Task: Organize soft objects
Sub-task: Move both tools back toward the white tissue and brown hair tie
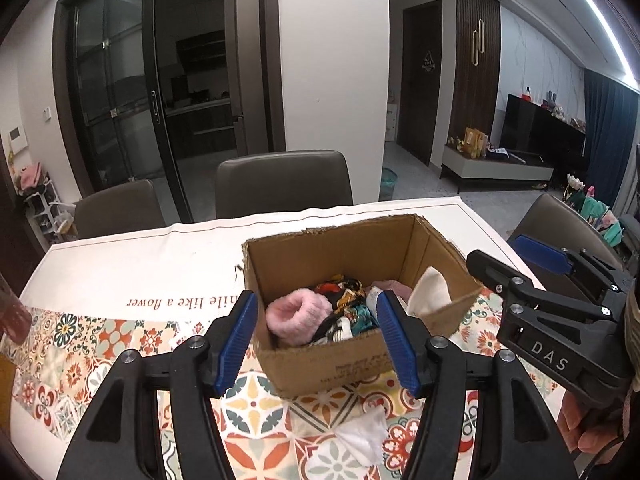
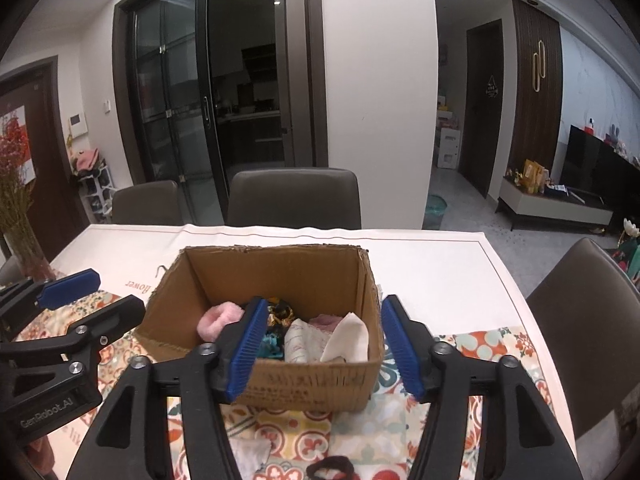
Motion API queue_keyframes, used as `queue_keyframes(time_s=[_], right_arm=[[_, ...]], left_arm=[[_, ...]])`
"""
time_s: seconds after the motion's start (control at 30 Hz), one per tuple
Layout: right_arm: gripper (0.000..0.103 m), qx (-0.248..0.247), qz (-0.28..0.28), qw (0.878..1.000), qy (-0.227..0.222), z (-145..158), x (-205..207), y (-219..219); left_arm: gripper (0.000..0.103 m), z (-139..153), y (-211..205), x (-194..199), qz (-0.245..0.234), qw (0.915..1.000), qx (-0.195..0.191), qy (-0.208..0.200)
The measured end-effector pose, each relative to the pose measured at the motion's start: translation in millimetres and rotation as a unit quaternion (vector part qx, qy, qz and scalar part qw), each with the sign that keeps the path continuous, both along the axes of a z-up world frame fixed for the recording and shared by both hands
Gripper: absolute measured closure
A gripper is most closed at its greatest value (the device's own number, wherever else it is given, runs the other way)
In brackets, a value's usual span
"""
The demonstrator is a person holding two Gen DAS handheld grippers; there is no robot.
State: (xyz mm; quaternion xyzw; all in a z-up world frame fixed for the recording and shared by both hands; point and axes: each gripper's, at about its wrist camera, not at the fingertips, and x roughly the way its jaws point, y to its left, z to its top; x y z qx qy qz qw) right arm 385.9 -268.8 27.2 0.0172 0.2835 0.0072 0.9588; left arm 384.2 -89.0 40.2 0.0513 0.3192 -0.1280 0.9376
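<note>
An open cardboard box (image 1: 332,364) stands on the patterned tablecloth; it also shows in the right wrist view (image 2: 312,384). It holds a pink fluffy scrunchie (image 1: 294,318), a dark patterned scrunchie (image 1: 344,296), a pink cloth (image 1: 396,288) and white cloths (image 1: 432,292). A white cloth (image 1: 364,434) lies on the table in front of the box. A dark hair tie (image 2: 330,468) lies near the front edge. My left gripper (image 1: 316,340) is open and empty, held above the box's near side. My right gripper (image 2: 320,344) is open and empty, also above the box's near wall.
The table (image 2: 460,272) carries a white cloth with red lettering (image 1: 168,302). Grey chairs (image 1: 284,182) stand along the far side and one (image 2: 592,320) at the right. A vase of dried flowers (image 2: 18,216) stands at the table's left.
</note>
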Motion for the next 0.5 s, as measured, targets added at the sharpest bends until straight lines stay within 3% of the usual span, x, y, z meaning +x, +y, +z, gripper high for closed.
queue_keyframes(time_s=[0.5], right_arm=[[0.042, -0.014, -0.015, 1.0, -0.001, -16, -52, 2]], left_arm=[[0.042, -24, 4, -54, -0.001, 0.9999, 0.0, 0.013]])
